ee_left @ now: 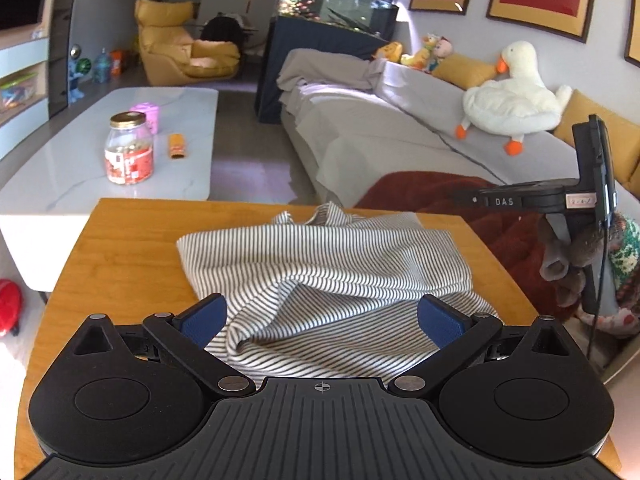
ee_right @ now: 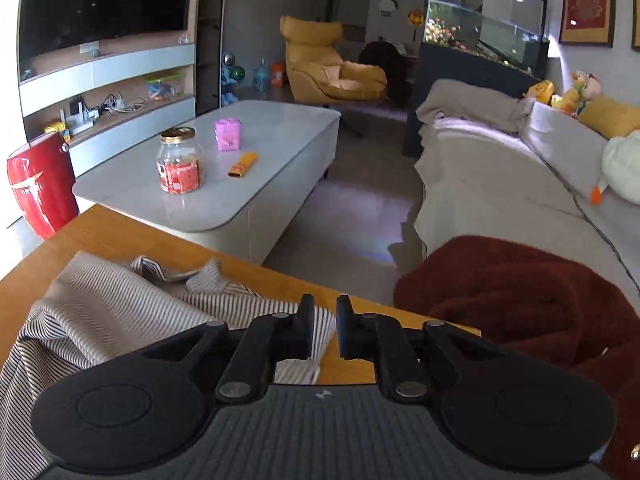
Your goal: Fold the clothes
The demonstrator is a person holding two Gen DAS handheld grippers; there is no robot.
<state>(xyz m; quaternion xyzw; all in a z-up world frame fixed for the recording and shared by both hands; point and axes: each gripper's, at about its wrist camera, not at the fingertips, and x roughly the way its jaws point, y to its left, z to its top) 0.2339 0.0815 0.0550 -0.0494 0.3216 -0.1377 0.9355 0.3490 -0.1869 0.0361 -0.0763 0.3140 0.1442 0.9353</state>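
Observation:
A grey-and-white striped garment (ee_left: 324, 276) lies rumpled and partly folded on a small wooden table (ee_left: 120, 248). My left gripper (ee_left: 322, 312) is open wide, its blue pads (ee_left: 202, 320) on either side of the garment's near fold, just above it. In the right wrist view the same garment (ee_right: 104, 312) lies to the left. My right gripper (ee_right: 324, 328) hovers over the garment's right edge and the table (ee_right: 360, 364); its fingers are nearly together with a narrow gap and nothing between them. The right gripper also shows in the left wrist view (ee_left: 560, 200).
A white coffee table (ee_left: 80, 160) beyond holds a glass jar (ee_left: 129, 148), a pink box (ee_left: 146, 116) and an orange packet (ee_left: 177, 146). A grey sofa (ee_left: 380, 128) with a plush duck (ee_left: 516, 96) and a dark red blanket (ee_right: 520, 300) lies right. A red stool (ee_right: 42, 184) stands left.

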